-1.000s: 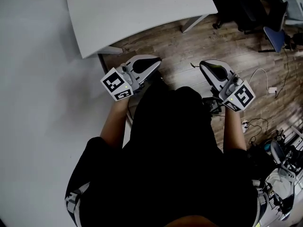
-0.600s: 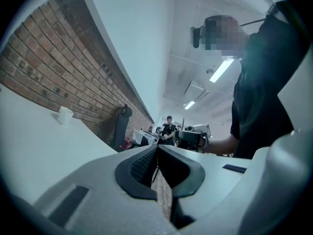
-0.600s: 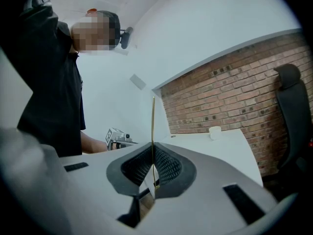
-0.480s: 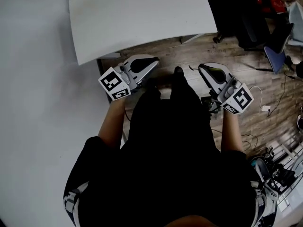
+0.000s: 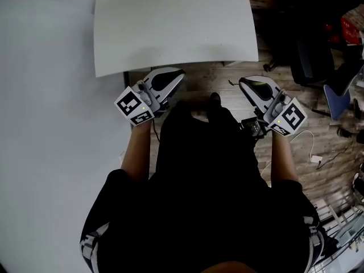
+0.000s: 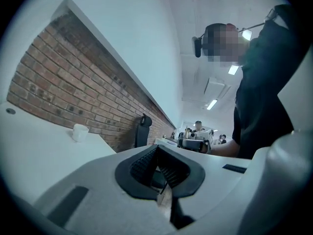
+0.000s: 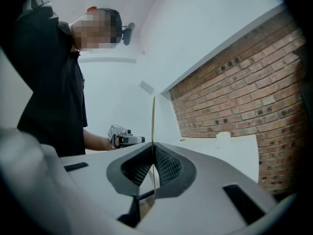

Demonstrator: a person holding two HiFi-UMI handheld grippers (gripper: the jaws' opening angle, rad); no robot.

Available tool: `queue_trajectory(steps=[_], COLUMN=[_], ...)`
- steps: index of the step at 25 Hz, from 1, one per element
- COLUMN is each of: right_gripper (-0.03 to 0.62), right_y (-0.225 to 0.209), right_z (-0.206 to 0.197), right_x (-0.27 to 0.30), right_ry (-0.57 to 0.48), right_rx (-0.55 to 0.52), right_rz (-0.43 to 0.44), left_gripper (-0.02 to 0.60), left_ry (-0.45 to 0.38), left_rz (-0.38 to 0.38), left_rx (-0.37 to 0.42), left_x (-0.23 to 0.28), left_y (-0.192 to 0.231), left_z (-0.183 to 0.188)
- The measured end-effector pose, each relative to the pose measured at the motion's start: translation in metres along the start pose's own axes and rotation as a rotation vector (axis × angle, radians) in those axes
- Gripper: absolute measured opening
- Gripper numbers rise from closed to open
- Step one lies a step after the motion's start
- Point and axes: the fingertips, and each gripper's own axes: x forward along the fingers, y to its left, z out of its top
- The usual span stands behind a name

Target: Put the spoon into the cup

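A small white cup (image 6: 79, 132) stands far off on the white table (image 5: 170, 27), near the brick wall; the right gripper view shows the cup (image 7: 223, 138) too. No spoon is in any view. My left gripper (image 5: 179, 73) and right gripper (image 5: 243, 81) are held level in front of the person's body, just short of the table's near edge. The left gripper's (image 6: 157, 146) pads meet with nothing between them. The right gripper (image 7: 153, 143) is shut and empty as well.
A wood floor (image 5: 267, 56) lies under and to the right of the table. A black office chair (image 5: 313, 56), a blue seat (image 5: 338, 104) and loose cables (image 5: 313, 158) crowd the right side. A brick wall (image 6: 58, 87) runs behind the table, with another chair (image 6: 143, 131) beside it.
The person has stepped toward the table and turned, so its near edge now lies close in front of both grippers. Both grippers have stayed shut.
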Motion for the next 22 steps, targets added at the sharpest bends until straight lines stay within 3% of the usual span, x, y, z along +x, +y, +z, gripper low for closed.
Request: queue_trajectory(steps=[4, 12, 18, 22], right_gripper=[0.008, 0.008, 0.008, 0.008], right_y=[-0.019, -0.041, -0.072, -0.082], right_z=[-0.006, 0.01, 0.023, 0.034], right_x=[0.005, 0.063, 0.136, 0.175], right_ry=[0.016, 0.029, 0.084, 0.095], right_rx=[0.021, -0.006, -0.009, -0.018], right_rz=[0.07, 0.101, 0.079, 0.064], left_gripper=[0.017, 0.017, 0.017, 0.017], left_ry=[-0.038, -0.111, -0.184, -0.159], left_rz=[0.07, 0.107, 0.058, -0.01], left_rx=[-0.03, -0.067, -0.114, -0.11], left_x=[0.003, -0.024, -0.039, -0.043], left_y=[0.007, 0.06, 0.134, 0.158], left_z=[0.007, 0.029, 0.054, 0.058])
